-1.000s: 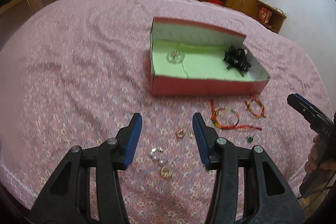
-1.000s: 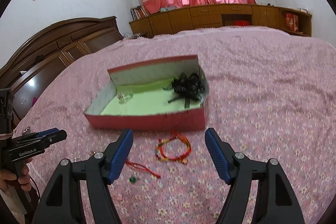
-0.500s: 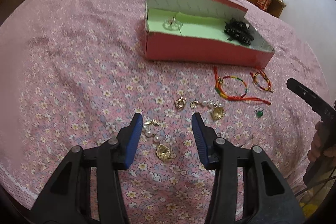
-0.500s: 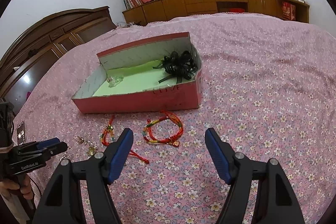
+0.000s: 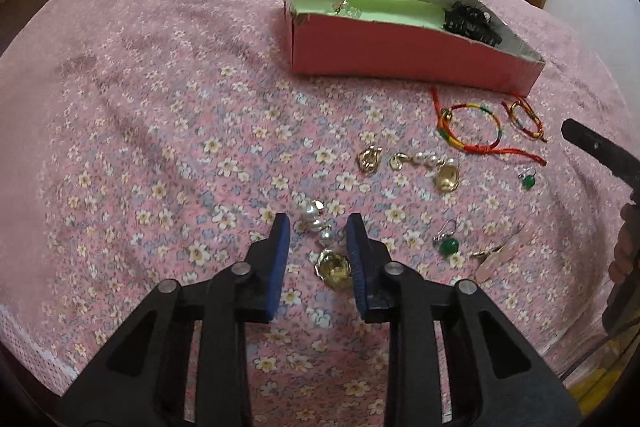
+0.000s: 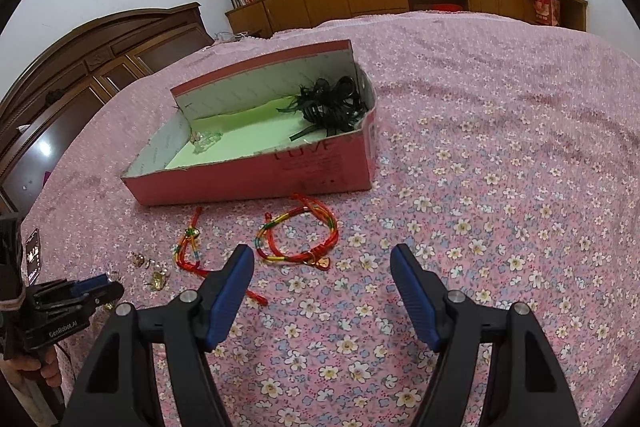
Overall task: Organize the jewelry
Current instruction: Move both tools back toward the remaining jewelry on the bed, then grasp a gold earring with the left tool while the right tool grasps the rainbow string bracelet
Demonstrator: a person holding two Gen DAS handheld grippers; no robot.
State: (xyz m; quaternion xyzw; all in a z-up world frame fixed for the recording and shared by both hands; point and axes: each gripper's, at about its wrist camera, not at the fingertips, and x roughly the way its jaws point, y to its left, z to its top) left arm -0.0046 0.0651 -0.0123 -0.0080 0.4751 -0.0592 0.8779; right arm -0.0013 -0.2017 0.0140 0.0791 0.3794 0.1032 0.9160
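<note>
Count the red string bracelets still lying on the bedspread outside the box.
2. One bracelet lies in front of the pink box, its red tail trailing right. A smaller one sits just right of it, nearer the box's right end. None looks hidden.

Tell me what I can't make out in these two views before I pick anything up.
- Pearl earring, left wrist view: its gold end runs behind the left gripper finger; contact unclear.
- Clear item in the red box: half hidden by the front wall, too small to identify.
- Pale pink piece: blurred.
- Right wrist view: small gold pieces too small; some hidden behind the left gripper.
</note>
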